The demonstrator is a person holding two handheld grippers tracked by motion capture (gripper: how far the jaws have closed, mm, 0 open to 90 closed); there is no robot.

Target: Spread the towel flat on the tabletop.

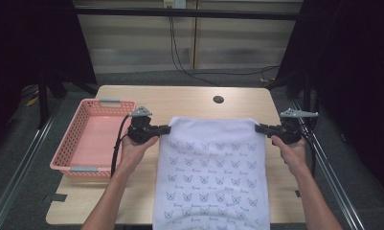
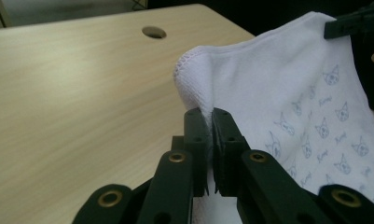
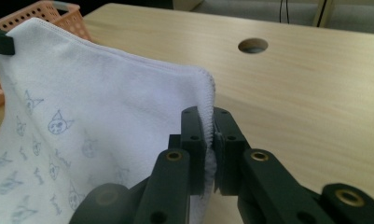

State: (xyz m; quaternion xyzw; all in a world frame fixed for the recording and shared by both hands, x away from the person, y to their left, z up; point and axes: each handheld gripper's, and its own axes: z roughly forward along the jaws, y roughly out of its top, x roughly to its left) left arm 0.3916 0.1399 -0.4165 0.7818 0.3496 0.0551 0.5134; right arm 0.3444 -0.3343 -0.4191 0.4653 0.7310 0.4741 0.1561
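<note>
A white towel [image 1: 211, 163] printed with small blue cat faces is stretched between the two grippers, its far edge lifted off the wooden table [image 1: 189, 103] and the rest hanging toward the front edge. My left gripper [image 1: 166, 129] is shut on the towel's far left corner [image 2: 194, 81], the cloth pinched between its black jaws [image 2: 211, 122]. My right gripper [image 1: 257, 128] is shut on the far right corner [image 3: 201, 88], the hem caught between its jaws [image 3: 211, 122]. A hand holds each gripper from below.
A pink plastic basket [image 1: 77, 129] stands on the table's left side, close to the left hand. A round cable hole [image 1: 218, 99] lies beyond the towel's far edge. Black cables run across the grey floor behind the table.
</note>
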